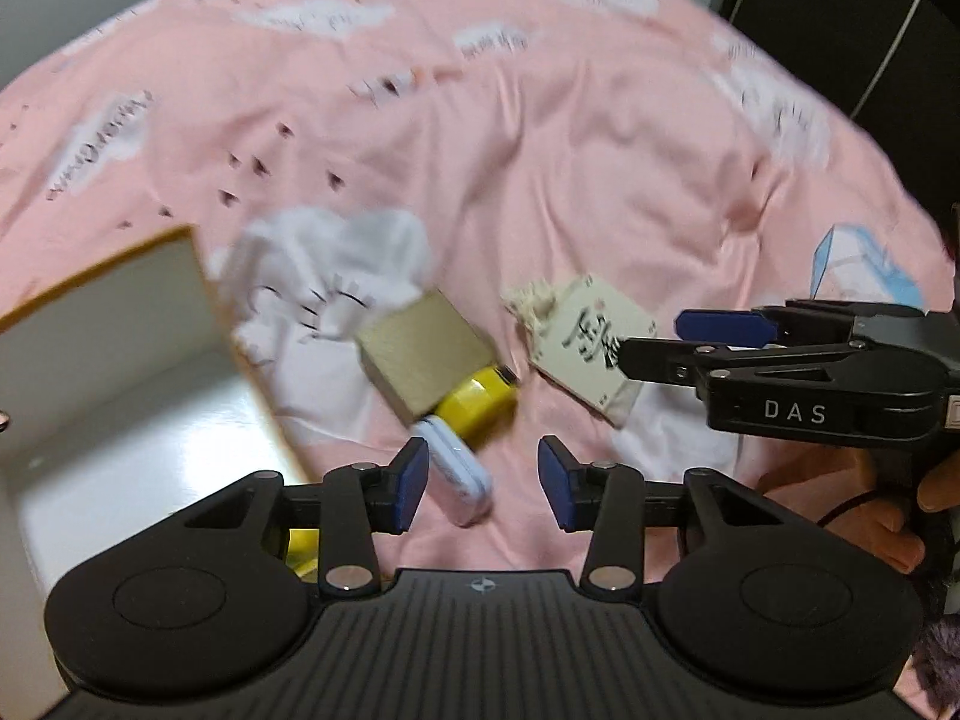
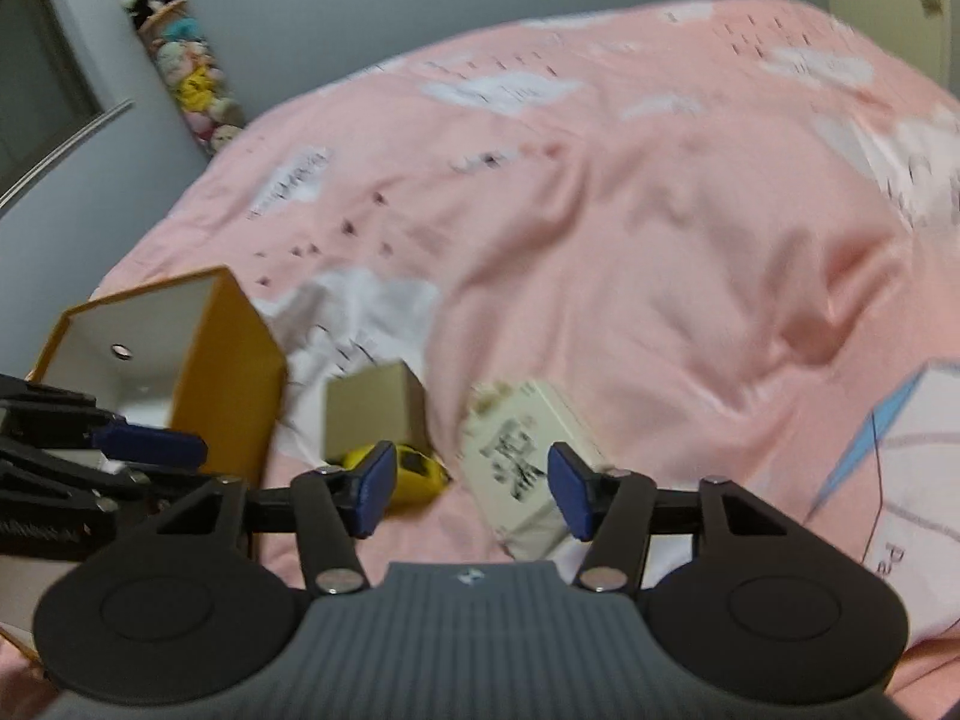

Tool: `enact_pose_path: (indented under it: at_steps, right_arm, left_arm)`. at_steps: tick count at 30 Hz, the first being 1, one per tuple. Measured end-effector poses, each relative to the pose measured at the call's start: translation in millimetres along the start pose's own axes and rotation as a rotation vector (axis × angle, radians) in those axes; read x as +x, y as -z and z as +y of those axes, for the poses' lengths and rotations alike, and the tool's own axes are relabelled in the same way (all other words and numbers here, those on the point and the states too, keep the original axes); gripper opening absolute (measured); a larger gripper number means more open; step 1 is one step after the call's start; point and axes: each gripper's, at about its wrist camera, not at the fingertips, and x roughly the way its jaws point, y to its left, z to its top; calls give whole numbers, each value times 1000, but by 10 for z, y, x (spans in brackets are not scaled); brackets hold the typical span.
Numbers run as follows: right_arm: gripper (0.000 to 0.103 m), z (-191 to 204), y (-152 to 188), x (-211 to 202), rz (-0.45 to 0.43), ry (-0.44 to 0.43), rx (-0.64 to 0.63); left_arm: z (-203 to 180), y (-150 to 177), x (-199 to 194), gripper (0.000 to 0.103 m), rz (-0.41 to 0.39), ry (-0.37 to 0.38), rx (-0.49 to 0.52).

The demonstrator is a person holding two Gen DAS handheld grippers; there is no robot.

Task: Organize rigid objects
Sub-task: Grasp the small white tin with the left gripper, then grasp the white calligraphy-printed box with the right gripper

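Note:
On the pink bedspread lie a tan box [image 1: 420, 354], a yellow object [image 1: 480, 405] partly under it, a small white tin [image 1: 459, 474] and a cream box with black calligraphy [image 1: 591, 348]. My left gripper [image 1: 483, 483] is open above the bedspread, and the tin lies just beyond its left pad, untouched. My right gripper [image 1: 660, 342] reaches in from the right, its tips at the cream box's edge. In the right wrist view, the right gripper [image 2: 474, 495] is open with the cream box [image 2: 522, 450] beyond its fingers. The tan box [image 2: 375, 405] and the yellow object [image 2: 414, 474] lie to its left.
An open box, orange outside and white inside [image 1: 120, 360] [image 2: 234, 378], stands at the left on the bed. A column of plush toys [image 2: 180, 60] leans on the grey wall. A dark wardrobe [image 1: 870, 30] is beyond the bed. A hand [image 1: 870, 510] holds the right gripper.

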Motion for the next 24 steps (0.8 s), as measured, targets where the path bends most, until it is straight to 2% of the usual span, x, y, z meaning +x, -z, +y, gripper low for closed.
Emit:
enact_pose_path:
  at_steps: [2, 4, 7, 10, 13, 15, 19, 24]
  right_arm:
    - [52, -78, 15, 84, 29, -19, 23]
    - [52, -112, 22, 150, 48, 0, 12]
    - [52, -162, 33, 213, 31, 43, -17]
    - [52, -202, -18, 265, 22, 29, -30]
    - [52, -203, -63, 356, 32, 24, -78]
    - [51, -262, -79, 426, 44, 19, -77]
    - [51, -386, -117, 581, 69, 1, -49]
    - [60, -510, -122, 741, 107, -43, 1]
  left_arm:
    - [-46, -50, 157, 51, 62, -32, -14]
    - [-71, -94, 272, 51, 103, -53, -18]
    - [-72, -165, 446, 51, 162, -89, -19]
    - [-116, -184, 623, 51, 227, -152, 31]
    - [-120, -182, 758, 51, 291, -146, 37]
    - [-108, -176, 812, 49, 309, -139, 30]
    - [-60, -171, 873, 39, 317, -160, 25]
    - [-17, -153, 881, 35, 312, -145, 24]
